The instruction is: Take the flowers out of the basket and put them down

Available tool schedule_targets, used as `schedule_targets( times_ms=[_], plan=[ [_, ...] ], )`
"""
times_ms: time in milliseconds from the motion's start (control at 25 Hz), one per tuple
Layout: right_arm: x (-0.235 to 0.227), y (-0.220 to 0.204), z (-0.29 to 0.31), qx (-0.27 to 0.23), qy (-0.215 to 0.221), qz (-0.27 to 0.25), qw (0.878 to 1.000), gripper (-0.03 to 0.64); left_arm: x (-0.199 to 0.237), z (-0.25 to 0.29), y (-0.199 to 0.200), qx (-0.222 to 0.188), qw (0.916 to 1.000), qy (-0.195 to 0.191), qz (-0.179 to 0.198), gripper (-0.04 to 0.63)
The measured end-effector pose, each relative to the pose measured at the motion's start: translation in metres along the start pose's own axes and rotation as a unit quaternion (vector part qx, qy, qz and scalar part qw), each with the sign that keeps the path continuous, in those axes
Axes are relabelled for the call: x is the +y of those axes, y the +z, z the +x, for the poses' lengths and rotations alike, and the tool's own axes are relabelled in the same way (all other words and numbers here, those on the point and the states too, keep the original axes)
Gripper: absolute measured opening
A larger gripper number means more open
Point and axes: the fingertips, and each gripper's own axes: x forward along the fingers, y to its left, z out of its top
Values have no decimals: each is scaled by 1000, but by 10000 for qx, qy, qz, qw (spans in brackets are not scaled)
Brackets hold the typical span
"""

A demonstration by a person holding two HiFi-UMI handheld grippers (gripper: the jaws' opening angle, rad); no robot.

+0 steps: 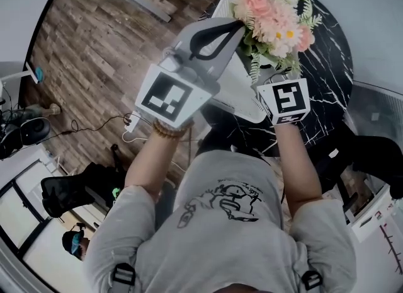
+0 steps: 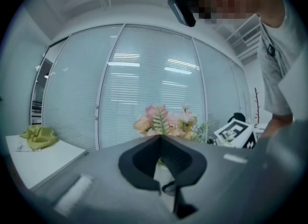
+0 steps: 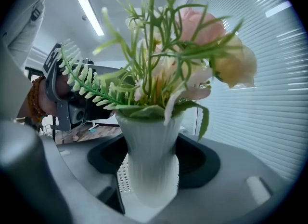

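Observation:
Pink and cream flowers [image 1: 271, 14] stand in a white ribbed vase [image 3: 150, 170]. My right gripper [image 3: 152, 158] is shut on the vase's narrow body, one dark pad on each side, and holds it upright above the black marble table [image 1: 327, 65]. A white perforated basket [image 1: 242, 93] hangs tilted just left of and below the vase. My left gripper [image 1: 220, 36] is at the basket's upper edge with its tips together, white basket wall showing in the gap. In the left gripper view the flowers [image 2: 166, 122] rise just beyond my left gripper [image 2: 159, 143]. The vase's base is hidden.
The round table takes up the upper right of the head view, with wooden floor [image 1: 94, 46] to its left. Cables and a black chair [image 1: 69, 191] lie lower left. A white side table carries a yellow-green cloth [image 2: 38, 136] before a glass wall with blinds.

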Motion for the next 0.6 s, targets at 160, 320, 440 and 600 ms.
schedule_targets(
  times_ms=[160,320,440,600],
  plan=[
    [4,17,-14,-59,2,-105,9999,318,-10,-6,18,-97,9999,-46,94,3],
    [3,33,-28,-107,-34,-137,9998,318,-20,-7,37,-177,9997,-95,147,3],
    [5,49,-37,-147,-17,-164,9998,318,-28,-9,54,-242,9994,-129,196,3],
    [4,68,-48,-185,4,-218,9996,318,-35,-11,76,-338,9988,-142,319,3]
  ],
)
